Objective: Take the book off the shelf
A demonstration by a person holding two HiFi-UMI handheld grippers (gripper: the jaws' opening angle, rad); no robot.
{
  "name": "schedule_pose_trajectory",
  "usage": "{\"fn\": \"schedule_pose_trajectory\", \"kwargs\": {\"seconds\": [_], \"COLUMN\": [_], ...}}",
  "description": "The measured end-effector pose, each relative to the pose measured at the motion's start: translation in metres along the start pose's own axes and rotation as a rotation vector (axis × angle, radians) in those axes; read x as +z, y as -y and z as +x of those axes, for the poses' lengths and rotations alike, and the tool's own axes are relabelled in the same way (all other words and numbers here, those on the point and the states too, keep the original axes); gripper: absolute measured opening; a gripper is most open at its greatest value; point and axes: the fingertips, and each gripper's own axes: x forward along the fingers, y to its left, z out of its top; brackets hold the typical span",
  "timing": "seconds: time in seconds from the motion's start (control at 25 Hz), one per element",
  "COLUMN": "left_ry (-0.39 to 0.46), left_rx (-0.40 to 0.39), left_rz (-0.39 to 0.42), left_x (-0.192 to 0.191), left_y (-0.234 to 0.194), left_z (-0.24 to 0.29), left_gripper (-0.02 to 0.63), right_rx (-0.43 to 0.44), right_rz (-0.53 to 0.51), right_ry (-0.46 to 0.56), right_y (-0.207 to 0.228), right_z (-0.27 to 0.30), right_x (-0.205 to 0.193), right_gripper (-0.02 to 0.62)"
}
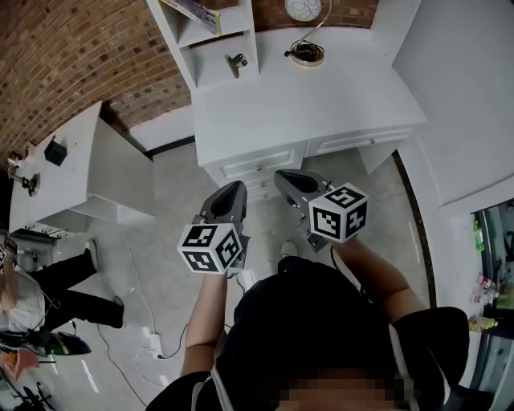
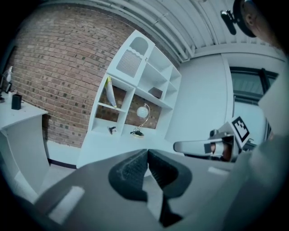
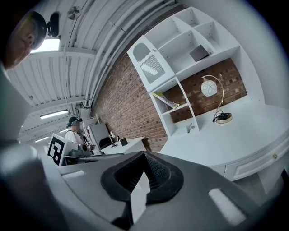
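The book (image 1: 193,11) is thin with a yellow-green cover. It leans in a cubby of the white shelf unit (image 1: 210,48) at the back left of the white desk (image 1: 321,104). It also shows as the leaning book (image 2: 109,91) in the left gripper view and the tilted book (image 3: 165,99) in the right gripper view. My left gripper (image 1: 238,187) and right gripper (image 1: 283,176) hang side by side over the floor in front of the desk drawers, well short of the shelf. In their own views the left gripper (image 2: 147,153) and right gripper (image 3: 144,155) have jaws shut with nothing between them.
A round lamp (image 3: 208,87) with a coiled cable stands on the desk beside the shelf, and a small clip (image 1: 235,63) lies in the bottom cubby. A dark box (image 3: 198,53) sits on an upper shelf. A second white desk (image 1: 72,160) and a seated person (image 1: 48,289) are at the left.
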Motion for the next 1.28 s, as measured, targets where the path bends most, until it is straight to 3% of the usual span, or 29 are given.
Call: {"fn": "schedule_pose_trajectory", "kwargs": {"seconds": [0.84, 1.28], "left_ry": [0.035, 0.051], "left_rx": [0.098, 0.072], "left_rz": [0.028, 0.026], "left_x": [0.052, 0.086], "left_y": [-0.044, -0.090], "left_z": [0.097, 0.140], "left_gripper": [0.008, 0.008], "right_rx": [0.105, 0.074], "right_rz": [-0.021, -0.023], "right_ry": [0.014, 0.032], "right_y": [0.080, 0.104], "right_z": [0.065, 0.111], "right_x": [0.054, 0.081], "right_gripper": [0.000, 0.000]}}
